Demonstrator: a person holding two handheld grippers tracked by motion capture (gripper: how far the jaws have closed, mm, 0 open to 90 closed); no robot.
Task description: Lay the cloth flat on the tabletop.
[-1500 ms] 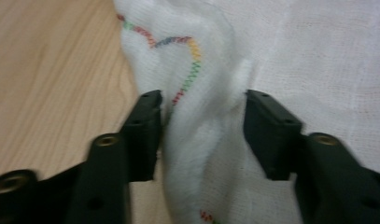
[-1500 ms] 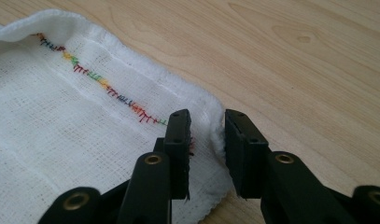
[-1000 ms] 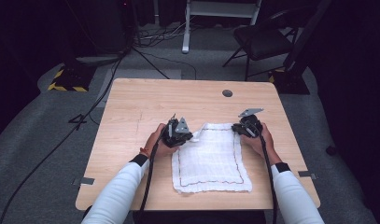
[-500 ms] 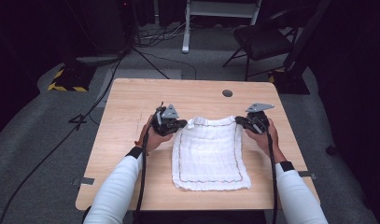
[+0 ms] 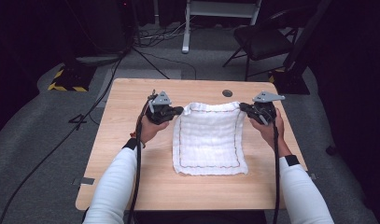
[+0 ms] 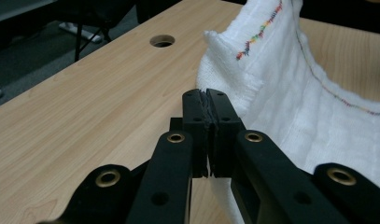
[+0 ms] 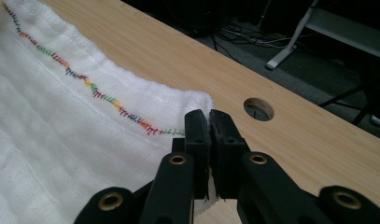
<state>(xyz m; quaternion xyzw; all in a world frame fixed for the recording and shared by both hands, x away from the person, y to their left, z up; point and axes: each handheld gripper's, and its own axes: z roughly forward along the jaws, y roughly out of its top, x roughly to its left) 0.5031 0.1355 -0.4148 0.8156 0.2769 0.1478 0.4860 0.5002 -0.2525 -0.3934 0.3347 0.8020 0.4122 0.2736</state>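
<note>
Both tools have carried the far edge of the white cloth (image 5: pixel 209 140) farther from the person since half a second ago, and the cloth, which then lay bunched and narrowed at its top, now lies longer and flatter along the wooden worktop (image 5: pixel 131 182). At the left of the high view, the left tool (image 5: pixel 178 111), held in the person's left hand (image 5: pixel 150 128), is clamped on the far left corner of the cloth; its own view shows the two black jaws pressed together with a thin fold of white fabric pinched between them, and the corner standing up off the wood. Across the middle, the cloth rests on the worktop with its near edge toward the person and its far edge slightly raised between the two tools. A line of many-coloured stitching (image 7: pixel 89 86) runs just inside the hem. At the right, the right tool (image 5: pixel 244 107), in the right hand (image 5: pixel 268 128), is closed on the far right corner, jaws together with fabric between them. A round cable hole (image 5: pixel 227 93) sits in the worktop beyond the cloth. Judging by how it sags and creases, the cloth is light, soft and limp, not fragile; corners and hem are the sensible places to grip, and even tension from both sides should keep it flat. No brand, label or readable writing is visible.
</note>
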